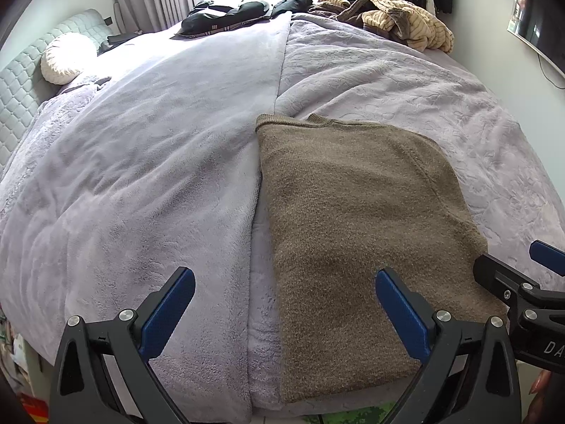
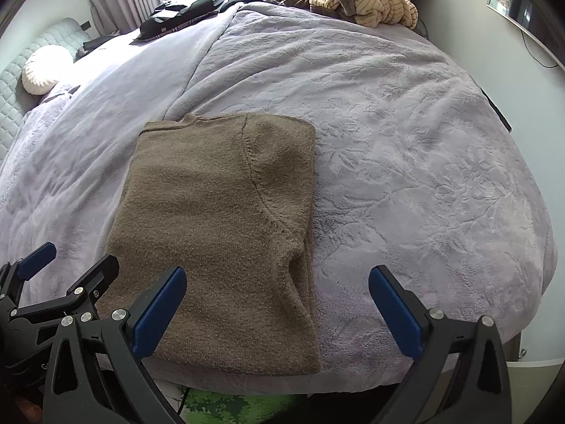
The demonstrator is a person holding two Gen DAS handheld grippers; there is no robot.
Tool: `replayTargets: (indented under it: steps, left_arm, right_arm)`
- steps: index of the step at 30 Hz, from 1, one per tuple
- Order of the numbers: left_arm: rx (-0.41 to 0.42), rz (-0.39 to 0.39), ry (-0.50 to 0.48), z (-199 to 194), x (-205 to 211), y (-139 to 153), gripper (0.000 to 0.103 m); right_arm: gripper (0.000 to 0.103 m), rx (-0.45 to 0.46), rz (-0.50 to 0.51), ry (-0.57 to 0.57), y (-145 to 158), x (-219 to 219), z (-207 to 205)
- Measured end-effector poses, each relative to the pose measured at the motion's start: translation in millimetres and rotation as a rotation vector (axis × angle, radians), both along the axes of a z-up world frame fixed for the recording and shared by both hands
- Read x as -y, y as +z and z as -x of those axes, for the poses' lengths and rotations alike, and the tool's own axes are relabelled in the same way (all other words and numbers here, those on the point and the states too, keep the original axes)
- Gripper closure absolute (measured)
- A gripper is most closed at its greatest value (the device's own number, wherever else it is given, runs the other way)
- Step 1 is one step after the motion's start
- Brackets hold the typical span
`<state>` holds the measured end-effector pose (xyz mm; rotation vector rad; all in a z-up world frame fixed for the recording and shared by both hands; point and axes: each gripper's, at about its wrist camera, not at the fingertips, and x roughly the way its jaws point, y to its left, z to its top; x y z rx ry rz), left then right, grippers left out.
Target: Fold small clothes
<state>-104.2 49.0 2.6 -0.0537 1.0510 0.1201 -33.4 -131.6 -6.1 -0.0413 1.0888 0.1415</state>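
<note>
I hold both grippers above the near edge of the bed, with nothing between the fingers of either one. My left gripper stands wide apart, one finger over the lilac blanket and the other over the near left part of the brown knit sweater. My right gripper is equally wide, its left finger over the sweater's near edge and its right finger over bare cover.

The sweater lies flat on the bed, close to the near edge, already narrowed into a long rectangle. Its collar end points away from me. A curved sleeve seam crosses the top layer, and a small pucker sits near the right edge, close to my right gripper.

Judgement: the lengthwise folds look complete; a crosswise fold from hem to collar remains.

Risks from this position:
- Grasping only the top layer would open the tucked sleeve and undo the narrowing.
- Pinching too deep would catch the plush blanket with the knit and drag it along.
- Lifting the two corners unevenly would skew the fold.
- The hem lies close to the bed edge; a pull toward me could slide the sweater off.
- The pucker, if left, would set as a crease.
</note>
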Motion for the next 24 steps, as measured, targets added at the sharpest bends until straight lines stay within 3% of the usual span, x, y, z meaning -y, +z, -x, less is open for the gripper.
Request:
replayTargets:
  steps: [24]
  left_arm:
    - [-0.008, -0.001, 0.002, -1.3, -2.5, -5.5, 0.0]
  right_arm:
    - [0.0, -0.002, 0.008, 0.0, -1.0, -2.0, -0.3]
